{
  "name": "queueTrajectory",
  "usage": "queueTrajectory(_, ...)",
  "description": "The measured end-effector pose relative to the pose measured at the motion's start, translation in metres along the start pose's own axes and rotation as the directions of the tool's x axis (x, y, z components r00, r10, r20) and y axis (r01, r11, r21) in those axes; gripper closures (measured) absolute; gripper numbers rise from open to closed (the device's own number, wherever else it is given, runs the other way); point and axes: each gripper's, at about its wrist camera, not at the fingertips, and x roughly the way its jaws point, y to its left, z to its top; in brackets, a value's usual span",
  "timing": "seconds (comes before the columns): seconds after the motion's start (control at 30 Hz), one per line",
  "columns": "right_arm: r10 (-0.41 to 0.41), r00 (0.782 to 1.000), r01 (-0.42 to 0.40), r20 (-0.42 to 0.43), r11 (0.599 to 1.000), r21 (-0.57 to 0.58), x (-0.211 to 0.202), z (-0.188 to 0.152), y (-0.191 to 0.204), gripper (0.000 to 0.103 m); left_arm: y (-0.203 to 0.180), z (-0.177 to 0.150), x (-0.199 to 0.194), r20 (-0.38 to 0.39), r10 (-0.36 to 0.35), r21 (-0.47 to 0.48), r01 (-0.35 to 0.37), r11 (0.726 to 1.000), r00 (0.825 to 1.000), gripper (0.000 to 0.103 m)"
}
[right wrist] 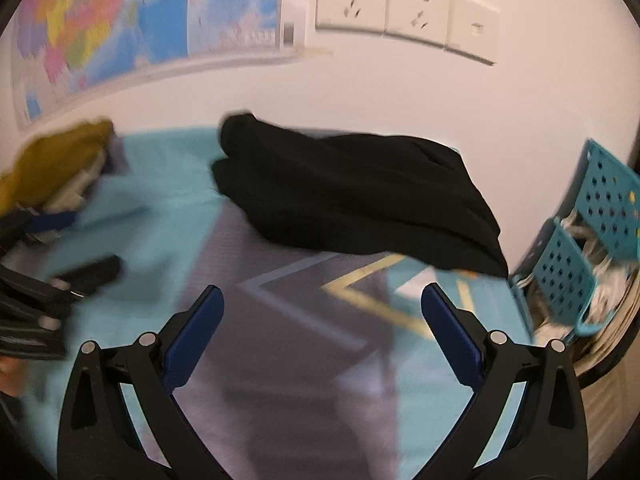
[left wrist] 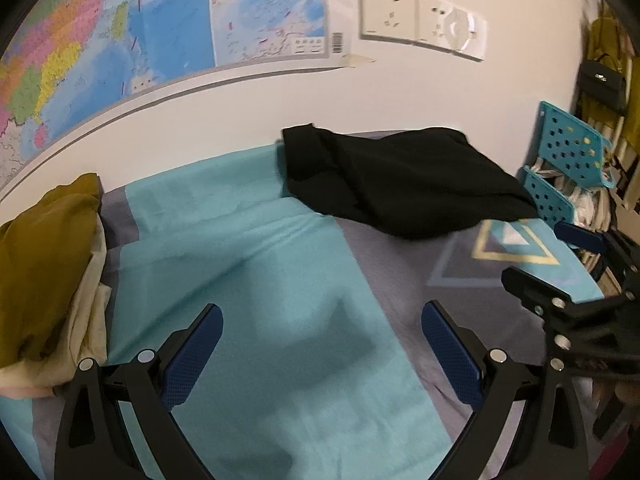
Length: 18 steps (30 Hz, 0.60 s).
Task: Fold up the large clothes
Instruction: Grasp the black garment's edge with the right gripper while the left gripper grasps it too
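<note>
A black garment lies in a loose folded heap at the far side of the bed, against the wall; the right wrist view shows the black garment straight ahead. My left gripper is open above the teal sheet, well short of the garment, with nothing between its fingers. My right gripper is open too, over the patterned grey part of the bedcover, nearer the garment. In the left wrist view the right gripper appears at the right edge.
A mustard and cream pile of clothes sits at the bed's left end. A teal perforated basket stands at the right end, with shelves behind it. A map and wall sockets hang on the white wall behind the bed.
</note>
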Motion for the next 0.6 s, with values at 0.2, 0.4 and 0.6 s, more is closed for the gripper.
queueTrajectory(0.2, -0.068, 0.994, 0.053, -0.087, 0.985, -0.166, 0.064, 0.019, 0.004, 0.006, 0.017, 0.016, 0.027, -0.025, 0.050, -0.010, -0.051, 0.999, 0.998, 0.007)
queueTrajectory(0.4, -0.047, 0.996, 0.024, -0.076, 0.962, -0.273, 0.093, 0.029, 0.012, 0.024, 0.027, 0.023, 0.045, -0.049, 0.080, -0.015, -0.080, 0.997, 0.996, 0.007)
queueTrajectory(0.6, -0.010, 1.000, 0.002, -0.028, 0.968, -0.250, 0.069, 0.045, -0.009, 0.089, 0.038, 0.030, 0.053, -0.047, 0.095, -0.025, -0.097, 0.995, 0.994, 0.007)
